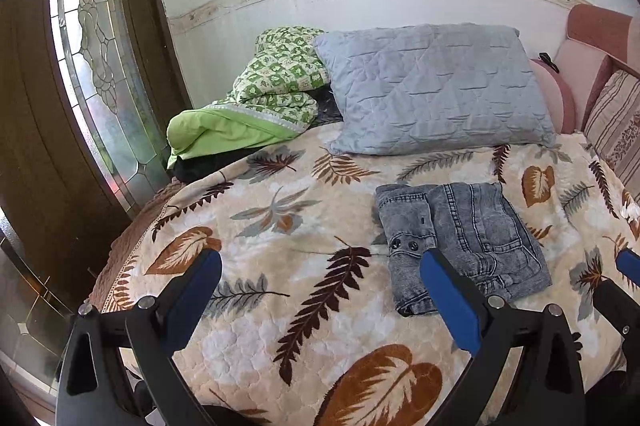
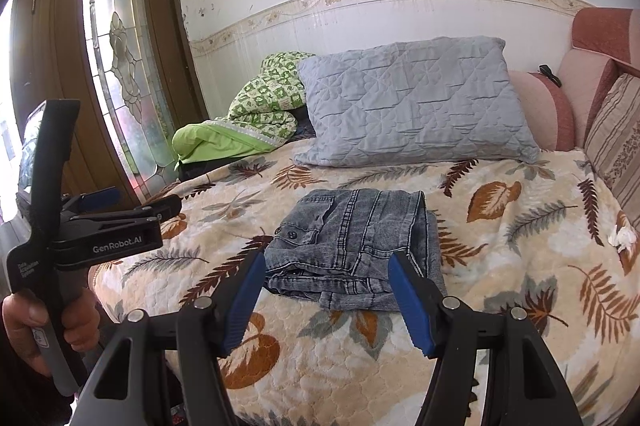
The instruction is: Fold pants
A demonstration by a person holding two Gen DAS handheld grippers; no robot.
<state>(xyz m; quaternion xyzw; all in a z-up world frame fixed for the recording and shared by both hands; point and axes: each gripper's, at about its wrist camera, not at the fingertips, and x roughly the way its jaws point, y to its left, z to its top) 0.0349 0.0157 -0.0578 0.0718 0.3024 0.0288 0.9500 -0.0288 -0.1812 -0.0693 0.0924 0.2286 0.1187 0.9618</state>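
Note:
Grey washed jeans (image 1: pixel 464 242) (image 2: pixel 356 246) lie folded into a compact rectangle on the leaf-patterned bedspread (image 1: pixel 304 226) (image 2: pixel 500 266). My left gripper (image 1: pixel 320 266) is open over bare bedspread to the left of the jeans, nothing between its blue pads. In the right wrist view it shows from the side (image 2: pixel 136 201), held by a hand (image 2: pixel 76 322). My right gripper (image 2: pixel 326 272) is open just in front of the jeans' near edge, its pads apart from the cloth. Its blue fingertip (image 1: pixel 628 264) shows at the right edge of the left wrist view.
A grey quilted pillow (image 1: pixel 432 89) (image 2: pixel 412 105) and a green patterned quilt (image 1: pixel 276 89) (image 2: pixel 256 113) lie at the head of the bed by the wall. A striped cushion (image 2: pixel 616 141) and pink sofa arm (image 2: pixel 580 89) stand right. A glass-panelled wooden door (image 1: pixel 96 65) is left.

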